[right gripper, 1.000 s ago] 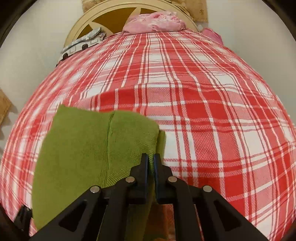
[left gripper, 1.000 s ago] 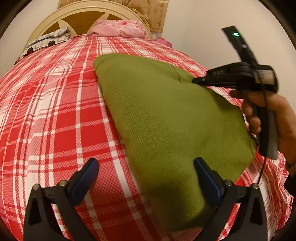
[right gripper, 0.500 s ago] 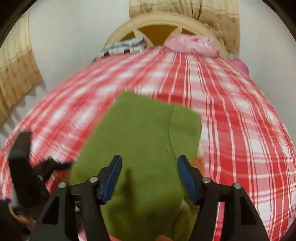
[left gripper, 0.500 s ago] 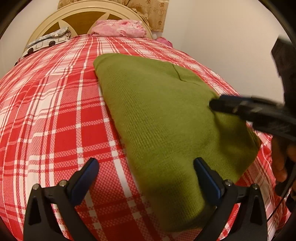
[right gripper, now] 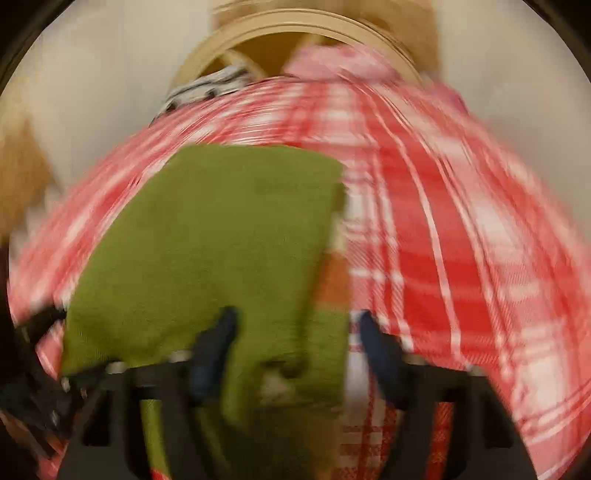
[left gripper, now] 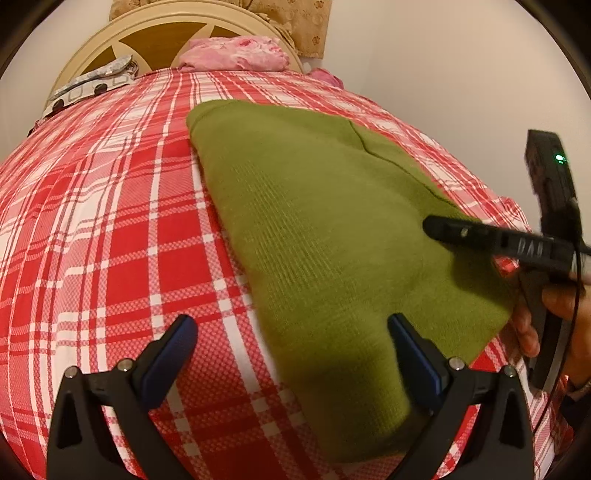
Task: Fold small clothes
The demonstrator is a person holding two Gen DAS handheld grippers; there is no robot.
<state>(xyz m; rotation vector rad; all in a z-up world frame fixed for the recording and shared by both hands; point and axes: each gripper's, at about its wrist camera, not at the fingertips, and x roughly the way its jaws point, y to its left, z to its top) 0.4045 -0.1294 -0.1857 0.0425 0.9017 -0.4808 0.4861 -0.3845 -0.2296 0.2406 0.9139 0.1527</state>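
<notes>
Green knit garment point(left gripper: 325, 236) lies flat on the bed's red plaid cover point(left gripper: 110, 229), already folded into a narrow slab running from near the cameras toward the headboard point(left gripper: 155, 33). A layer edge shows as a seam line on its far right part.

Left hand-held gripper point(left gripper: 291, 354): fingers spread wide, holding nothing, hovering above the garment's near end; right finger over green cloth, left finger over plaid.

Right hand-held gripper point(right gripper: 295, 347): fingers spread, nothing pinched, over the garment's right near corner. In the left view it appears side-on at the right edge.

Handling judgement: soft, limp, light knit with some bulk; it should drape and sag when lifted, layers may slide apart, not fragile. Best hold looks to be the two near corners, pinching through all layers at once, then carrying them toward the far edge.

Hard to read: right wrist view is heavily motion-blurred; garment edges and plaid smear. An orange-brown patch point(right gripper: 332, 273) beside the garment's right edge cannot be identified. The near end is hidden by gripper bodies in both views. Layer count cannot be told.
</notes>
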